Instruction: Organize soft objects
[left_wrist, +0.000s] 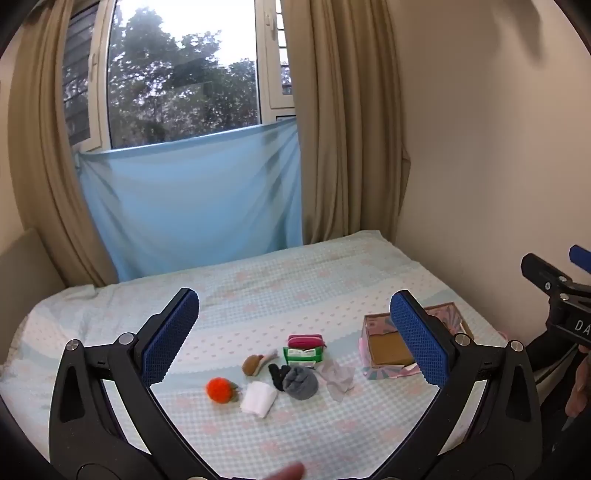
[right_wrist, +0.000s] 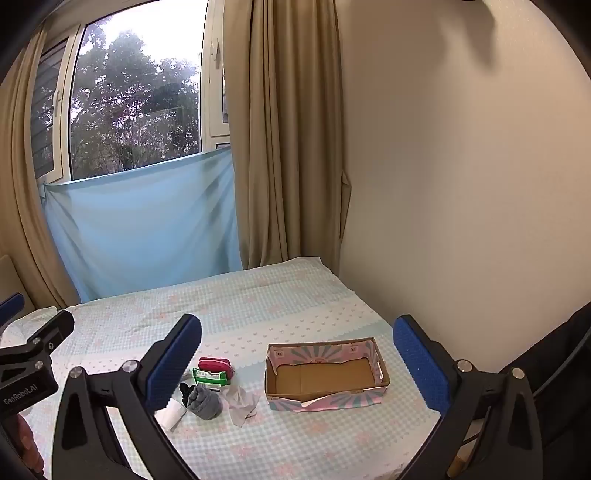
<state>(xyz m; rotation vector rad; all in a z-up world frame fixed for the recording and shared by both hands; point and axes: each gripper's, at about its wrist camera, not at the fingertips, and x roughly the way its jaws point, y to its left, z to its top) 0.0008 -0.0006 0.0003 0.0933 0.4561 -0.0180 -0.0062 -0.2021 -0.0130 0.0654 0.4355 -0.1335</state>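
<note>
A cluster of soft objects lies on the bed (left_wrist: 258, 295): an orange pompom (left_wrist: 218, 388), a white folded cloth (left_wrist: 258, 398), a grey sock bundle (left_wrist: 301, 382) with a black piece, a brown plush (left_wrist: 254, 363), a green tissue pack (left_wrist: 303, 356), a red pouch (left_wrist: 306, 340) and a crumpled white tissue (left_wrist: 338, 378). An empty pink-patterned cardboard box (right_wrist: 325, 373) stands to their right. My left gripper (left_wrist: 295, 339) is open above the cluster. My right gripper (right_wrist: 295, 369) is open, held above the box and the cluster (right_wrist: 203, 400).
A wall (right_wrist: 461, 184) runs along the bed's right side. Beige curtains (left_wrist: 343, 129) and a blue cloth (left_wrist: 192, 199) hang below the window at the bed's far end. A beige headboard (left_wrist: 26, 266) stands at left.
</note>
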